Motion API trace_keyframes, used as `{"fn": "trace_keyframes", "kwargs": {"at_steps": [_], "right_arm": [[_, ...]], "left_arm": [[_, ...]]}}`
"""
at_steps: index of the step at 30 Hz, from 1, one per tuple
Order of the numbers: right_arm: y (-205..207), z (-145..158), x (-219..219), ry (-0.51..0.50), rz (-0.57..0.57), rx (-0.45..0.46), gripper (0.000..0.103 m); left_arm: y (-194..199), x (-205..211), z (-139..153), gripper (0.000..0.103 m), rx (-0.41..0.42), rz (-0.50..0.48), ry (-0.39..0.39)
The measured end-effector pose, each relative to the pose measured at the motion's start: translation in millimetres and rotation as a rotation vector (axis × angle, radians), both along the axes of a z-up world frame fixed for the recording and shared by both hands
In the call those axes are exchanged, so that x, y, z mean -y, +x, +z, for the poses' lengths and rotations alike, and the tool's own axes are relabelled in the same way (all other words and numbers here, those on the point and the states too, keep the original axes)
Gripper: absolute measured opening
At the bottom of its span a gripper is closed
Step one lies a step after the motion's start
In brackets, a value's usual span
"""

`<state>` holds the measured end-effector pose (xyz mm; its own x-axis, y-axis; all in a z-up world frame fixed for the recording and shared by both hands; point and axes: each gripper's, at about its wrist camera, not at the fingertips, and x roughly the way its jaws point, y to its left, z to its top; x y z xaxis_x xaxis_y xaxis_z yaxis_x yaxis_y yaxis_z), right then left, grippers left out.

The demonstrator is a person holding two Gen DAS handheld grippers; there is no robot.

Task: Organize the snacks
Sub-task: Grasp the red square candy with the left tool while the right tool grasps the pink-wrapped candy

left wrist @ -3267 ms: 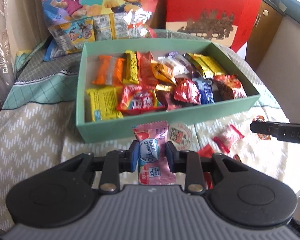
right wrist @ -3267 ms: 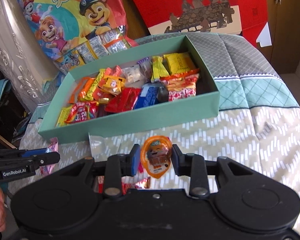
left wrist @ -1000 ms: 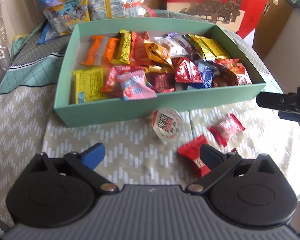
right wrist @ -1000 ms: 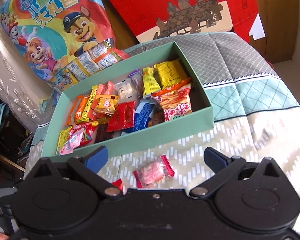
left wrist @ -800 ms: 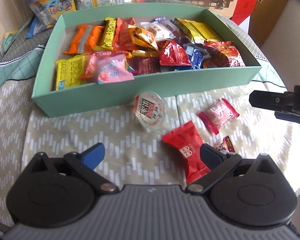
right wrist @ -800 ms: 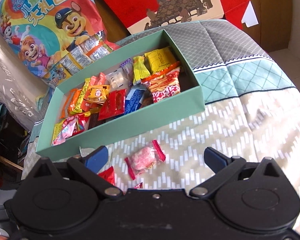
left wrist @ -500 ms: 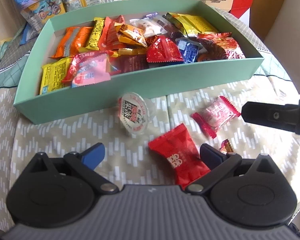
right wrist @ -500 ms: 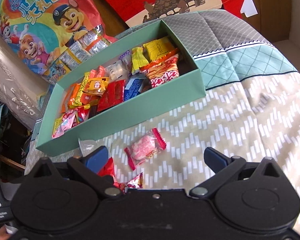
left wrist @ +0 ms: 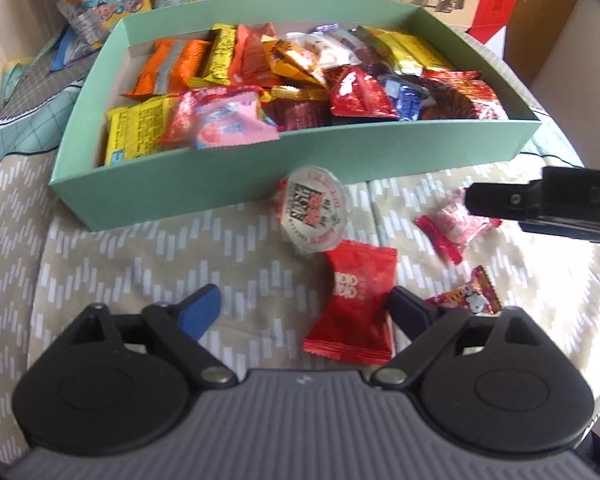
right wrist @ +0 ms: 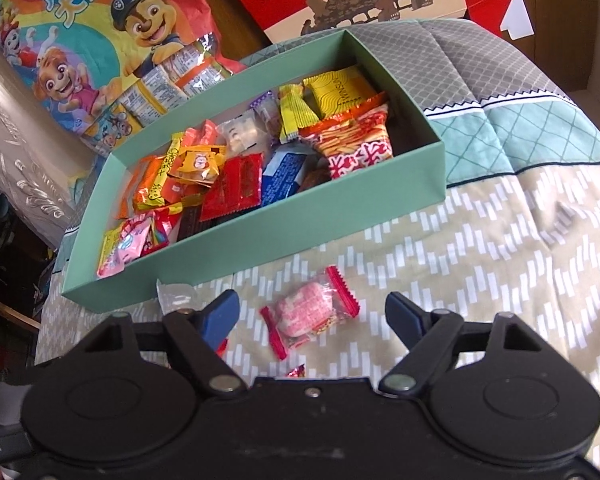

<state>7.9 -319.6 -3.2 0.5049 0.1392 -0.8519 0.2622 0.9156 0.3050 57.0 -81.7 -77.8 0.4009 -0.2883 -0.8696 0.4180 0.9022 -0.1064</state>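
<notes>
Left wrist view: I see my left gripper (left wrist: pixel 306 310) partly open, jaws just closing around the red foil candy packet (left wrist: pixel 354 304), not yet gripped. Right wrist view: the mint-green cardboard box (right wrist: pixel 300 224) holds a yellow "TWINSON" packet (right wrist: pixel 342 90); my right gripper (right wrist: pixel 312 318), also closing, brackets the pink clear-wrapped candy (right wrist: pixel 306 312).

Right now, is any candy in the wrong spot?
Yes. Four snacks lie loose on the quilt in front of the green box: a jelly cup, a red candy, a pink candy and a small cartoon-cat sweet.
</notes>
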Motion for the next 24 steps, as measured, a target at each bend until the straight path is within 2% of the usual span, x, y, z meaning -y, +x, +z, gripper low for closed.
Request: {"fn": "trace_keyframes", "kwargs": {"at_steps": [1,2,3,4,7,13,19,21,22,24], "right_arm": [[-1.5,-1.0,-2.2,-0.006,-0.005,-0.005,0.064],[-2.7,-2.0,-2.6,-0.007,-0.01,-0.009,0.057],[-4.4,-3.4,-1.9,-0.004,-0.019,-0.016,0.052],[-6.7,-4.7,1.2,0.005,-0.03,-0.024,0.052],[-4.6,-8.4,1.8,0.02,-0.029,-0.048,0.052],[16.8,-14.9,-12.9,-0.025,0.004,-0.05,0.052],[25.9,-21.9,-51.0,-0.155,0.115,-0.011,0.052],[25.0,-23.8,-57.8,-0.21,0.139,-0.006,0.04],[24.5,-23.7,-58.0,-0.223,0.144,-0.005,0.037],[22.9,-22.3,-53.7,-0.216,0.151,-0.01,0.031]], "left_arm": [[-1.5,0.9,1.8,0.066,0.007,-0.021,-0.012],[-3.0,2.8,3.6,0.047,0.008,-0.048,-0.03],[-4.0,4.6,4.8,0.033,-0.001,-0.074,-0.051],[-4.7,6.2,5.4,0.032,-0.005,-0.087,-0.057],[-5.4,3.2,4.4,0.032,-0.004,-0.102,-0.063],[-3.7,-28.1,2.4,0.033,-0.043,-0.05,-0.107],[-2.8,-50.3,2.4,0.036,-0.049,-0.003,-0.121],[-2.1,-51.4,1.7,0.039,-0.047,-0.002,-0.124],[-2.0,-50.8,1.8,0.041,-0.044,-0.005,-0.123],[-3.0,-48.0,2.2,0.054,-0.037,-0.015,-0.117]]}}
